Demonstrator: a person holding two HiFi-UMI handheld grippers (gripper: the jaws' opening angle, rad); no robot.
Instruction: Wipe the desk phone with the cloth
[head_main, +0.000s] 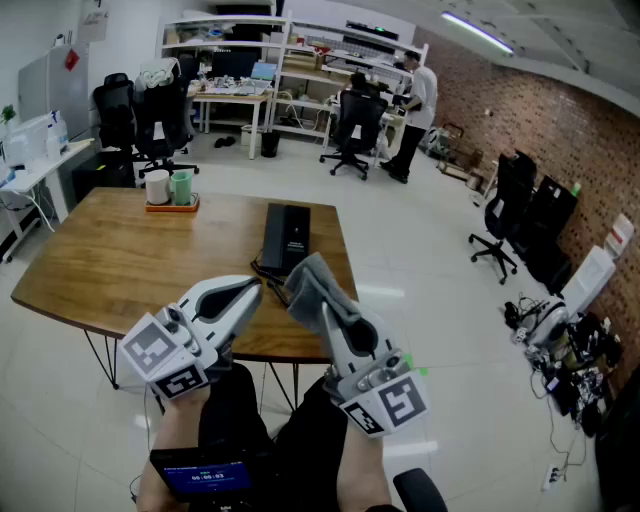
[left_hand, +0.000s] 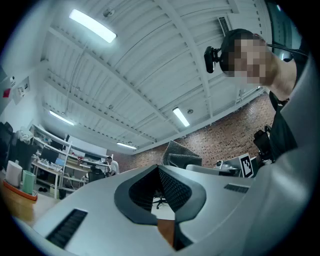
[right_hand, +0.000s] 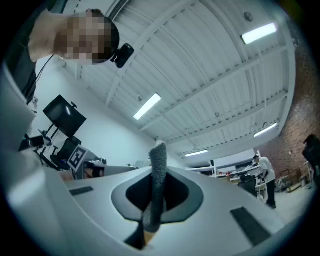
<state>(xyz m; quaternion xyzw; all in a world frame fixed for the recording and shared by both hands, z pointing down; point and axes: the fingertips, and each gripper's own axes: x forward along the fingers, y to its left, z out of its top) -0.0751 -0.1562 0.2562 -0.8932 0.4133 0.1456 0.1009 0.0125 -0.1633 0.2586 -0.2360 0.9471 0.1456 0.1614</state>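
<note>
Desk phone (head_main: 286, 238): it is lying flat on the wooden table (head_main: 110, 262) toward the far edge, well apart from both tools.
Phone handling: it is probably rigid, light plastic that may slide under a firm wipe. The handset looks liable to shift, though it is showing too small here to confirm.
Cloth (head_main: 316, 282): soft, limp and grey, it is standing up out of your right tool.
Right gripper (right_hand: 154, 202): you are clamping its jaws on a fold of the cloth, leaving plenty free for wiping.
Left gripper (left_hand: 159, 172): its jaws are meeting tip to tip on nothing, so it is free to steady the phone's body.
</note>
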